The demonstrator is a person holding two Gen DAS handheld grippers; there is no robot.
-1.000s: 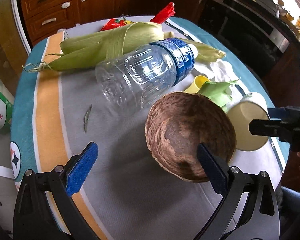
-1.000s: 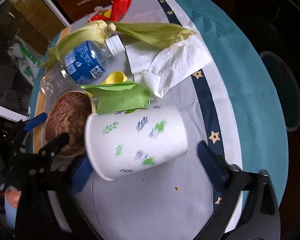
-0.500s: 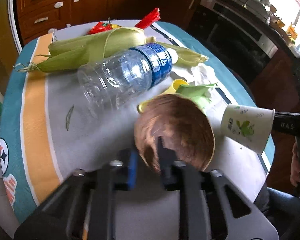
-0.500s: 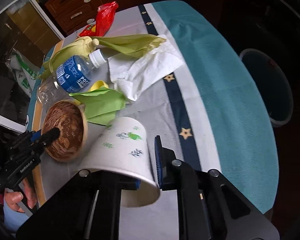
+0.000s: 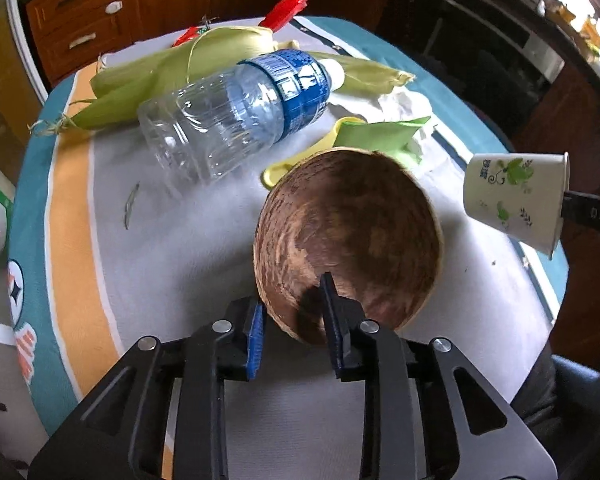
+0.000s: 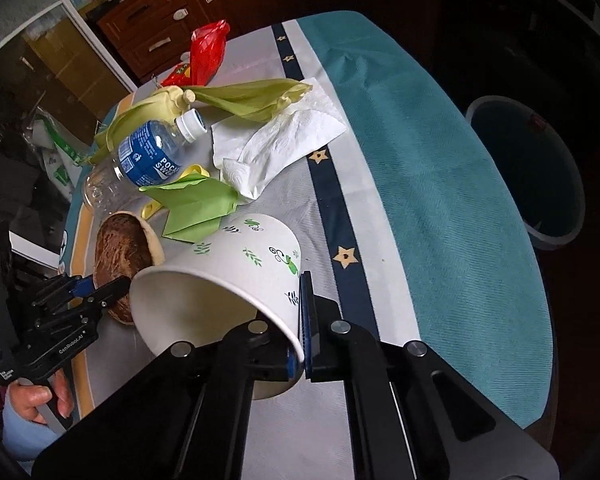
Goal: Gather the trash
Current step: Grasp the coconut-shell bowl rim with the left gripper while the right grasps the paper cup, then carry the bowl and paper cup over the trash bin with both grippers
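My left gripper [image 5: 294, 320] is shut on the rim of a brown coconut shell half [image 5: 348, 236], held tilted above the table; the shell also shows in the right wrist view [image 6: 118, 256]. My right gripper [image 6: 298, 332] is shut on the rim of a white paper cup with green leaf prints [image 6: 224, 280], lifted off the table; the cup shows at the right in the left wrist view [image 5: 516, 196]. On the table lie a clear plastic bottle with a blue label [image 5: 236, 112], corn husks [image 5: 172, 68], a white tissue [image 6: 284, 140], green paper [image 6: 196, 204] and a red wrapper [image 6: 208, 50].
A round table with a teal, white and orange cloth [image 6: 420, 128] holds the trash. A teal bin [image 6: 532, 168] stands on the floor to the right of the table. Wooden drawers [image 5: 84, 24] stand behind. A yellow scoop [image 5: 296, 156] lies by the shell.
Both grippers closed from open: the left on the coconut shell's rim, the right on the paper cup's rim. Both things have been lifted off the table.
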